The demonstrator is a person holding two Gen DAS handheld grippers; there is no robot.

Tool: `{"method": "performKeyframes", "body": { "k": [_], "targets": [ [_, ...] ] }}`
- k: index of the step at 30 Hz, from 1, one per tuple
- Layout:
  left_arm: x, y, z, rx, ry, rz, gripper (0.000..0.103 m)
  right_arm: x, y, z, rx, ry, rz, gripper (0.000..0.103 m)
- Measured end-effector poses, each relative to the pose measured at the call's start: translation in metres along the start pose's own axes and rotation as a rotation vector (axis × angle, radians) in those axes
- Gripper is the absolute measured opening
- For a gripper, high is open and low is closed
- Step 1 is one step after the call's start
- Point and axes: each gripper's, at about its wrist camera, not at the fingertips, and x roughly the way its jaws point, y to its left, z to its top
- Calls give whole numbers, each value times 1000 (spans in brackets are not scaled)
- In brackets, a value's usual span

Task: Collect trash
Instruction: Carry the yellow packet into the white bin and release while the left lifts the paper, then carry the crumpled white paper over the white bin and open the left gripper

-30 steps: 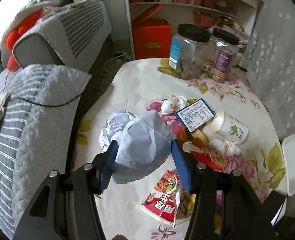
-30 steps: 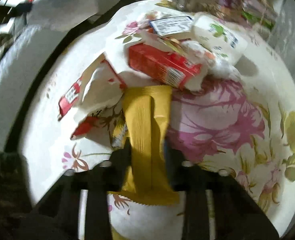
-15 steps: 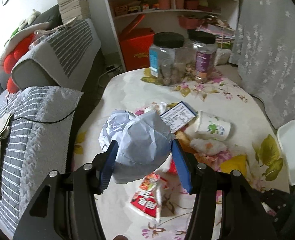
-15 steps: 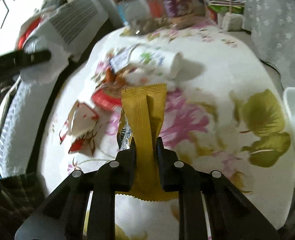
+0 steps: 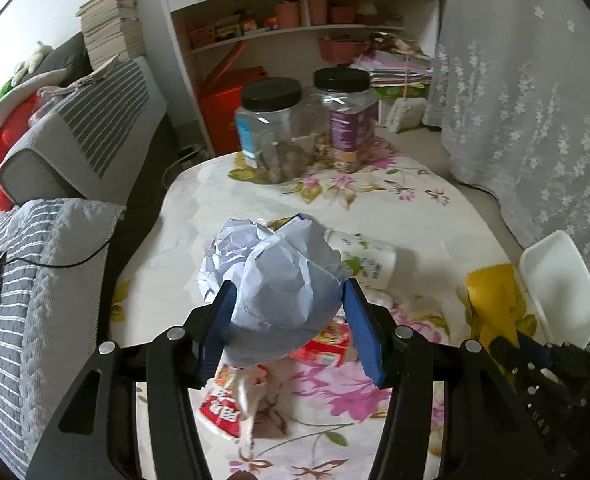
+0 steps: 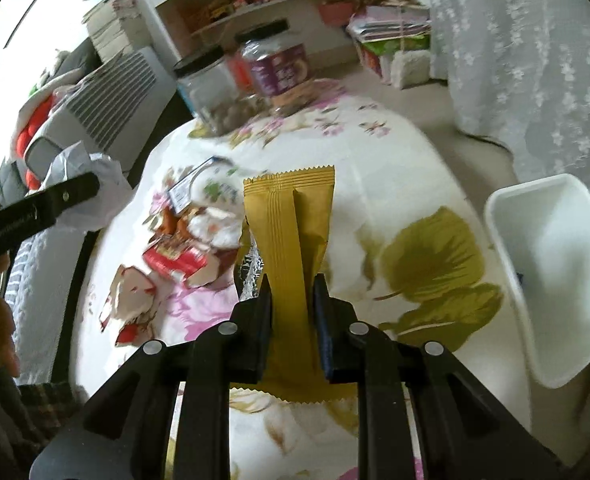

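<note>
Yellow foil snack wrapper (image 6: 291,248), flat and crimped at both ends, stands upright in the right gripper (image 6: 291,294). Jaws narrow, pads pinching its lower half; its top flares free above them. Held clear above the flowered tablecloth (image 6: 395,160).

Left gripper (image 5: 287,312): jaws at middling width, blue pads clamped on either flank of a crumpled ball of pale blue-white paper (image 5: 275,276). Ball bulges well past the pads, up and forward, and hangs above the table.

White plastic bin (image 6: 551,264), rounded rectangle, sits at the table's right edge, just beside the right gripper's load. Looks like the drop point, though nothing confirms that. Inside mostly bare; a small dark speck near its left wall.

Still on the cloth: red and white snack packets (image 6: 175,258), a white paper cup with green print lying on its side (image 5: 365,254), crumpled white tissue (image 6: 219,228). Two clear jars with black lids (image 5: 275,128) at the far side are probably not trash.

Risks, as judged:
- Paper ball is springy; it may squeeze out of the pads if tilted hard.
- Wrapper is slick foil and gripped low; a quick swing could let it slide.
- Bin stands off the table's rim; an early release drops the wrapper on the cloth or floor.
- Both grippers heading for one bin may collide.
</note>
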Motion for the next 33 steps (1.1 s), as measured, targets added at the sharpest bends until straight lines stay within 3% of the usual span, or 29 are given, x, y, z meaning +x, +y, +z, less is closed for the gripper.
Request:
{"method": "performKeyframes", "body": {
  "k": [16,26,29,31,33],
  "targets": [
    [-5,-57,3,64,-50,-63,55,-43,-79,20,114,-146,-220,25],
    [-23,-118,3,127,-105,-150,55,-60,-149,19,257,-153,-365,27],
    [-28,-141,3,152,-121,-183,55,-67,-169,16,305,-158,-416,42],
    [-30,-158,3,166,-121,-208,55,-77,-180,14,338,-176,-455,64],
    [-29,-179,2,173,-110,-242,55,-90,-192,11,381,-212,-485,78]
  ]
}}
